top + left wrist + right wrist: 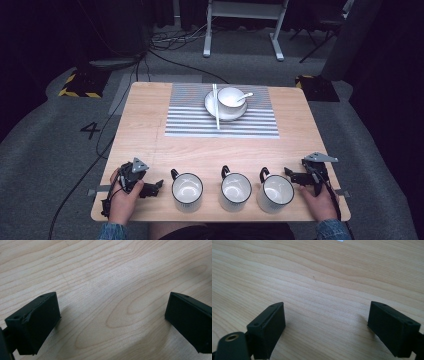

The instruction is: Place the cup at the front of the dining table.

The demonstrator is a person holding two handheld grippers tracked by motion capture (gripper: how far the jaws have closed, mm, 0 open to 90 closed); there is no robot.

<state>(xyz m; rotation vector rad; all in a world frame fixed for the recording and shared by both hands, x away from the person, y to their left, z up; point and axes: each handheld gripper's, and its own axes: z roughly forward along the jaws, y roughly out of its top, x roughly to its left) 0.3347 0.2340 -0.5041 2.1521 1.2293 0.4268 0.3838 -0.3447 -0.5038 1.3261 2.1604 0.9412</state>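
We see three mugs (233, 190) lined up between our grippers, with a bowl (230, 98) on a plate (212, 106) far across the table (145, 125). The left gripper (159, 184) and right gripper (288, 172) both gape wide, empty, over bare wood.

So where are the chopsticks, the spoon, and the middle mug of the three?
chopsticks (216, 106), high view, on the middle of the pair lying across the plate.
spoon (244, 97), high view, on its handle sticking out of the bowl.
middle mug (235, 188), high view, on its white inside.
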